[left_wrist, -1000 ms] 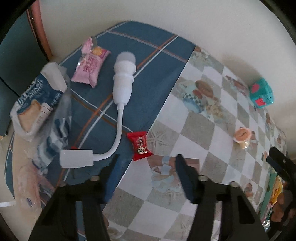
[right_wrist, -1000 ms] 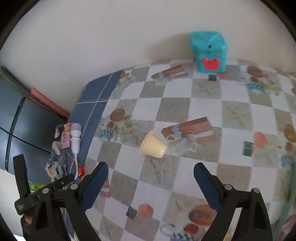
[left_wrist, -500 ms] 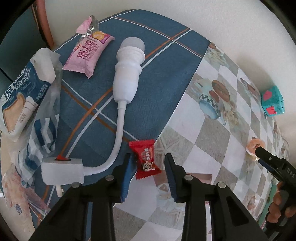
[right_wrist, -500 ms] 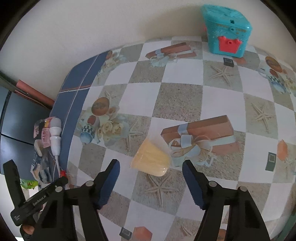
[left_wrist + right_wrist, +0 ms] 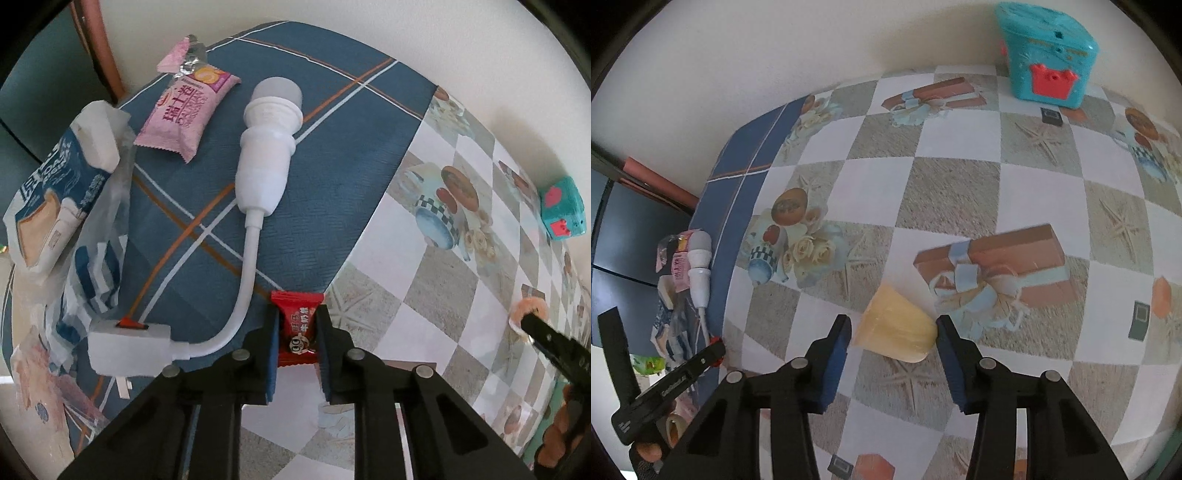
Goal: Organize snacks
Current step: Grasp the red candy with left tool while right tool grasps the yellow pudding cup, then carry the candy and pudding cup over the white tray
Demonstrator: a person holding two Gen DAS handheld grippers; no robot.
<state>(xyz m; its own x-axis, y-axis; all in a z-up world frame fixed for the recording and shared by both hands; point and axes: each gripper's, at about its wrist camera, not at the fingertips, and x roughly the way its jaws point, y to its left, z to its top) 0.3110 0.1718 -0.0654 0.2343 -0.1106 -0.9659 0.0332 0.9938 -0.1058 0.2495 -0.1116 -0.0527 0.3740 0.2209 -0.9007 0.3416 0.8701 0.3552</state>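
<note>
Red candy (image 5: 298,326) clamped in left gripper (image 5: 297,345); yellow jelly cup (image 5: 895,328) between closing jaws of right gripper (image 5: 894,347).

Wrapped red candy lying at the border of blue cloth (image 5: 332,155) and checkered tablecloth (image 5: 953,192), squeezed from both sides by blue pads (image 5: 272,354) of the left gripper, fully clenched. Jelly cup tipped on its side on the checkered tablecloth, beside a printed gift-box motif; right pad touching its rim, left pad just beside it, firm grasp not certain. Just left of the candy, white corded device (image 5: 267,147) stretched across the blue cloth. Farther back, pink snack packet (image 5: 186,110); at far left, blue and white bread bag (image 5: 48,199) on crumpled plastic. Teal toy box (image 5: 1047,51) with red front standing by the white wall (image 5: 775,55), well apart from the cup.
</note>
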